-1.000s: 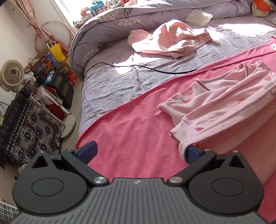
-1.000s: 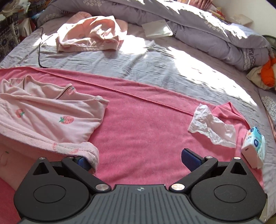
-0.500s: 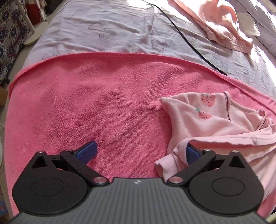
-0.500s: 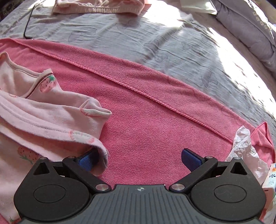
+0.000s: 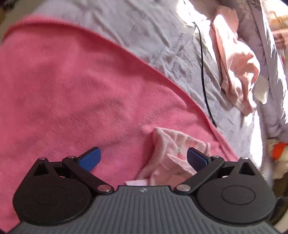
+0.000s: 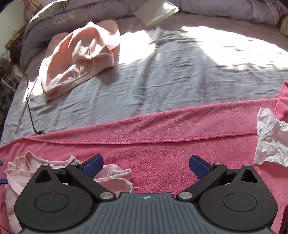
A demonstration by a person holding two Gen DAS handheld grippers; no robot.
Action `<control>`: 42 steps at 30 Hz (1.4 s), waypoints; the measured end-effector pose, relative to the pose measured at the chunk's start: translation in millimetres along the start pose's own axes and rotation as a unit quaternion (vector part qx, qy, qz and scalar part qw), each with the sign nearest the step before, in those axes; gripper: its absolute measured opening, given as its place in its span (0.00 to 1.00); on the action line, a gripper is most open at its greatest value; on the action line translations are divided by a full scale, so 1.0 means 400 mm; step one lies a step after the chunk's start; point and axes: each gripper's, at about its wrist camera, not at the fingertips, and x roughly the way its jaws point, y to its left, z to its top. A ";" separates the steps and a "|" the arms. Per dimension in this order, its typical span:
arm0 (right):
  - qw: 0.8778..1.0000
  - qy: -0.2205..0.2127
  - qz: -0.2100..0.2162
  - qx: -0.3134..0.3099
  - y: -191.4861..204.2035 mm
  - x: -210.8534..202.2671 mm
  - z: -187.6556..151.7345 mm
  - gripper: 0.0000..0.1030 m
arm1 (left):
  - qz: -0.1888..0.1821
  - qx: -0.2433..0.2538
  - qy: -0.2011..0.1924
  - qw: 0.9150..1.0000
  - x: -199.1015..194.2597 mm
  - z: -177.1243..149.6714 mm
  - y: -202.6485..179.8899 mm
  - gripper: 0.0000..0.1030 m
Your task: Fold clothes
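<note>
A light pink strawberry-print garment lies bunched on the pink towel. In the left wrist view its crumpled end sits between my left gripper's blue pads, nearer the right pad; the jaws stand wide open. In the right wrist view the same garment lies at the lower left, partly hidden under my right gripper's left finger. My right gripper is open over bare towel. A second peach-pink garment lies crumpled farther back on the grey sheet.
A black cable runs across the grey butterfly-print sheet, its end near the towel's hem. A crumpled white tissue sits on the towel at right. A grey duvet and a white packet lie along the back.
Both grippers dropped lower and closer to the towel and swung their view. The strawberry garment now looks bunched smaller, just ahead of the open jaws. Left view is motion-blurred.
</note>
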 end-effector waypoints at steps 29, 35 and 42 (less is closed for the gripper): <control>0.988 -0.046 -0.094 -0.117 0.128 0.012 -0.152 0.98 | -0.004 0.217 -0.089 0.972 -0.040 -0.133 -0.165 1.00; 0.997 -0.004 -0.036 -0.073 0.142 0.019 -0.221 0.61 | 0.062 0.228 -0.080 0.968 0.039 -0.171 -0.223 0.96; 0.998 -0.022 -0.033 -0.048 0.146 0.014 -0.214 0.62 | 0.035 0.240 -0.148 0.959 -0.001 -0.205 -0.286 0.88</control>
